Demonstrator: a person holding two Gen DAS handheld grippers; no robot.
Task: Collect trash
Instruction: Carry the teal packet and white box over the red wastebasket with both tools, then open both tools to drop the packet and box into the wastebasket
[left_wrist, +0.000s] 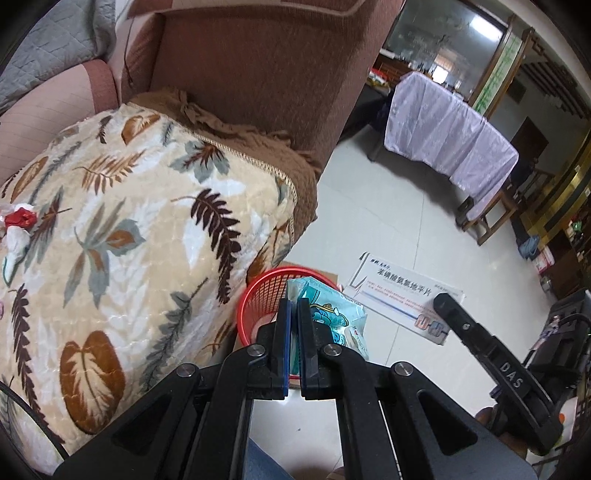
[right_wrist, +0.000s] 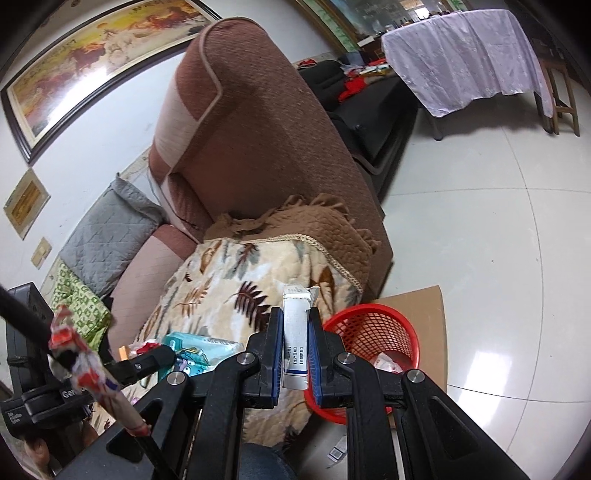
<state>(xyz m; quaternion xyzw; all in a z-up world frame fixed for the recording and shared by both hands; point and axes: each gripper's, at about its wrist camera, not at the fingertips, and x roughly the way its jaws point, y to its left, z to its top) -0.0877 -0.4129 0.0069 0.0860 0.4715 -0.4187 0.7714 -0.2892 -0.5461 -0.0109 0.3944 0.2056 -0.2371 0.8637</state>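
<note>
Teal wrapper (left_wrist: 332, 317) sits pinched in left hand-held gripper (left_wrist: 293, 314) (over basket (left_wrist: 258, 295)).

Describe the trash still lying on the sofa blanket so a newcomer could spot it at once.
Start at the brown armchair and drop to the leaf-print blanket over its seat. On the blanket's far left edge in the left wrist view lies a crumpled wrapper, white with a bright red knot. Unlike the teal packet in the left gripper, nothing holds it.

Left gripper (left_wrist: 293, 314) and right gripper (right_wrist: 295, 325) both clamped, fingers (right_wrist: 275, 332) forward.
</note>
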